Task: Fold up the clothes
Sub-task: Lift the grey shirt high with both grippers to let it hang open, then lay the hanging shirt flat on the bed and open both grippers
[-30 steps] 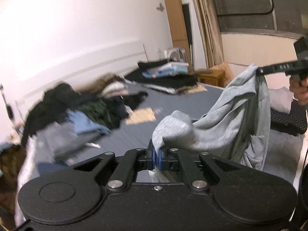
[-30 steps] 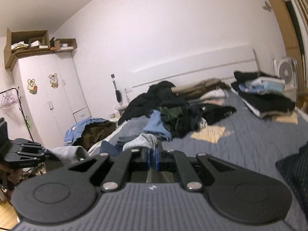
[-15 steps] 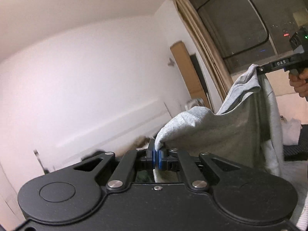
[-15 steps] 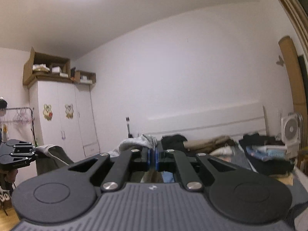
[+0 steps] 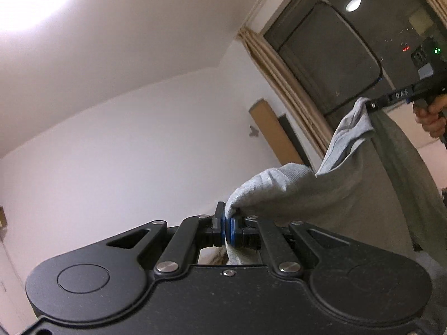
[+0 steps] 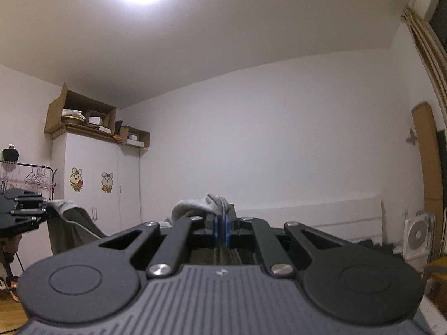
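Note:
A grey sweatshirt [image 5: 335,195] hangs in the air between my two grippers. My left gripper [image 5: 226,227] is shut on one edge of it, the cloth bunched over the blue pads. My right gripper [image 6: 221,224] is shut on another edge, with a grey fold [image 6: 201,208] above its tips. In the left wrist view the right gripper [image 5: 391,99] shows at the upper right, held by a hand, with the cloth draping down from it. In the right wrist view the left gripper [image 6: 22,215] shows at the far left with grey cloth [image 6: 69,223] hanging from it.
Both cameras point up at the white wall and ceiling. A white wardrobe [image 6: 95,195] with cardboard boxes [image 6: 81,117] on top stands at the left, a clothes rack [image 6: 30,176] beside it. A window with curtains [image 5: 293,83], a white headboard [image 6: 321,215] and a fan [image 6: 417,234] show.
Both grippers have lifted the sweatshirt high and tilted upward. The bed and clothes piles seen a second ago have dropped out of view; the garment now hangs stretched between the grippers.

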Motion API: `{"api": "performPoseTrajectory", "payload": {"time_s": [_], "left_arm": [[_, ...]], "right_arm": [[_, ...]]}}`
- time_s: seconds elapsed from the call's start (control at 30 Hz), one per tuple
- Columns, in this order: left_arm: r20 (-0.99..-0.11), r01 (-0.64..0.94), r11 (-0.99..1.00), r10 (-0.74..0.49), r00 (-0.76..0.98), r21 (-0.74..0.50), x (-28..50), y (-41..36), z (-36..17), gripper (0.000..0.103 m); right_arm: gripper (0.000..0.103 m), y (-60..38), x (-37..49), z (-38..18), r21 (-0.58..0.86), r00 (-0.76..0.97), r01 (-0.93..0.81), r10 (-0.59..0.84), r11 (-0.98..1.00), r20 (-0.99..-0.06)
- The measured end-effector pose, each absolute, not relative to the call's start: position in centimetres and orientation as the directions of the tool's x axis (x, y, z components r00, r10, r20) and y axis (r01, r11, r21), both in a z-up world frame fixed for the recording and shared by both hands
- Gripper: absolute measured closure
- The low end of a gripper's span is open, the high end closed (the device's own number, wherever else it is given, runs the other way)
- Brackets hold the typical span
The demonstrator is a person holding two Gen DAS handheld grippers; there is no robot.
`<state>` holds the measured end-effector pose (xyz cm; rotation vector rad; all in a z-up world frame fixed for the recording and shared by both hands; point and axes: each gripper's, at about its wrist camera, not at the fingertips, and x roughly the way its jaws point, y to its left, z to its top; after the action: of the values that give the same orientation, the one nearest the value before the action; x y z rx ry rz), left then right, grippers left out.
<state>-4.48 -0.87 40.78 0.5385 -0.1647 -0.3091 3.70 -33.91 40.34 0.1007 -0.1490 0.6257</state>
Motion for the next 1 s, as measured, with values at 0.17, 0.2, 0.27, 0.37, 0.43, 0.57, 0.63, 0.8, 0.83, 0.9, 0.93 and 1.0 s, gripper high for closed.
{"api": "performPoseTrajectory", "payload": {"time_s": [0.17, 0.2, 0.27, 0.37, 0.43, 0.57, 0.63, 0.8, 0.83, 0.9, 0.93, 1.0], "left_arm": [[0.110, 0.243, 0.803, -0.355, 0.928, 0.544, -4.8, -1.7, 41.4, 0.100], [0.109, 0.245, 0.802, -0.357, 0.928, 0.544, -4.3, -1.9, 41.2, 0.100], [0.091, 0.261, 0.805, -0.361, 0.928, 0.532, -3.5, -1.9, 40.5, 0.100], [0.046, 0.295, 0.810, -0.367, 0.929, 0.506, -1.2, -1.7, 38.6, 0.100], [0.005, 0.322, 0.815, -0.369, 0.929, 0.482, 1.1, -1.5, 37.1, 0.100], [-0.107, 0.371, 0.834, -0.360, 0.927, 0.409, 9.5, -0.3, 31.9, 0.100], [-0.166, 0.379, 0.845, -0.341, 0.925, 0.377, 14.0, 0.4, 29.0, 0.100], [-0.335, 0.393, 0.873, -0.292, 0.896, 0.290, 26.4, 1.1, 19.1, 0.100], [-0.367, 0.395, 0.876, -0.284, 0.886, 0.275, 28.6, 1.0, 16.9, 0.100], [-0.423, 0.395, 0.884, -0.267, 0.866, 0.250, 32.6, 1.1, 12.8, 0.100], [-0.446, 0.393, 0.888, -0.259, 0.857, 0.240, 34.3, 1.3, 11.0, 0.100], [-0.484, 0.381, 0.900, -0.242, 0.841, 0.211, 35.5, 3.3, 6.9, 0.100]], "right_arm": [[0.098, -33.9, 3.0, 41.2, 0.021, 0.809, -0.569, 0.556, 0.822, 0.191], [0.098, -33.8, 3.2, 41.2, 0.020, 0.813, -0.564, 0.551, 0.825, 0.189], [0.098, -33.5, 3.7, 41.1, 0.018, 0.820, -0.554, 0.542, 0.832, 0.185], [0.098, -32.5, 6.4, 39.7, 0.029, 0.839, -0.535, 0.527, 0.844, 0.135], [0.098, -31.1, 9.2, 38.1, 0.035, 0.853, -0.520, 0.516, 0.853, 0.083], [0.098, -27.4, 16.7, 33.2, 0.030, 0.877, -0.475, 0.476, 0.879, -0.060], [0.098, -25.5, 20.7, 30.2, 0.042, 0.877, -0.463, 0.465, 0.885, -0.122], [0.098, -20.7, 30.7, 21.3, 0.044, 0.859, -0.428, 0.422, 0.902, -0.289], [0.098, -20.3, 32.4, 19.2, 0.046, 0.853, -0.425, 0.417, 0.904, -0.315], [0.098, -19.5, 35.6, 15.1, 0.051, 0.839, -0.417, 0.406, 0.907, -0.362], [0.098, -19.1, 37.1, 13.1, 0.054, 0.832, -0.410, 0.397, 0.911, -0.387], [0.098, -17.9, 39.8, 9.2, 0.056, 0.817, -0.396, 0.380, 0.916, -0.434]]}}
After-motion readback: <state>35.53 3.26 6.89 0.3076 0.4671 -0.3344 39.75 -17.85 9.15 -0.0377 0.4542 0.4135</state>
